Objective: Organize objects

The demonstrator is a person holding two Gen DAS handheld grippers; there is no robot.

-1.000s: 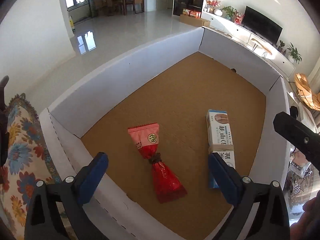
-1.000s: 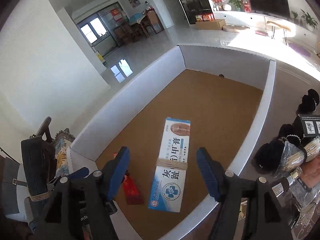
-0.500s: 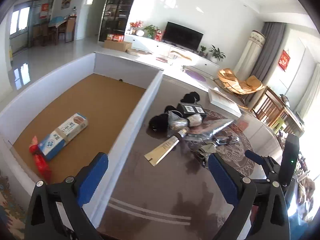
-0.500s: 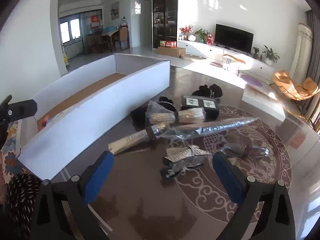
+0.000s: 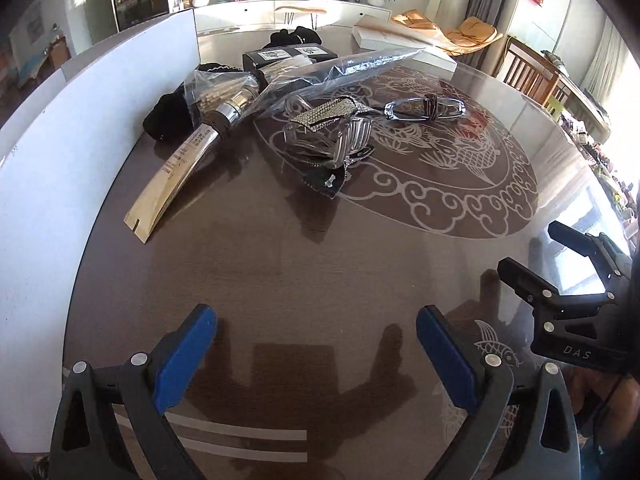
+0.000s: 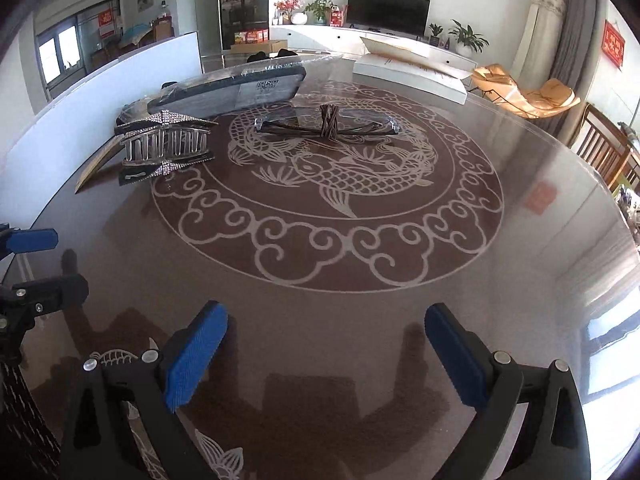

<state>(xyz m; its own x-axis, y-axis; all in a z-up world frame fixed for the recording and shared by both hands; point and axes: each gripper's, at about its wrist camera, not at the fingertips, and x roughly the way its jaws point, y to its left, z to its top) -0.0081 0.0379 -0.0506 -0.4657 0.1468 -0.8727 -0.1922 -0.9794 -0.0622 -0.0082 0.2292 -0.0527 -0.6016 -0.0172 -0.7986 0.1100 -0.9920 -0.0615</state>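
My left gripper (image 5: 316,316) hangs open and empty over bare dark tabletop. Ahead of it lies a loose pile: a beige paper packet (image 5: 172,184), a bagged bundle of sticks (image 5: 216,88), a rhinestone hair clip (image 5: 332,132) and a clear item tied with a brown band (image 5: 424,106). My right gripper (image 6: 326,314) is also wide open and empty, low over the table. From it the hair clip (image 6: 164,144) lies far left and the tied clear item (image 6: 328,122) straight ahead. Neither gripper touches anything.
The white box wall (image 5: 60,140) runs along the left of the round fish-patterned table (image 6: 328,240). A black box (image 5: 288,56) and black soft items (image 5: 168,116) sit behind the pile. A flat white carton (image 6: 408,72) lies at the far edge. Chairs stand to the right.
Both views have swung away from the white box, with its red packet and toothpaste carton, to the round table and its pile. The right gripper's jaws have widened.
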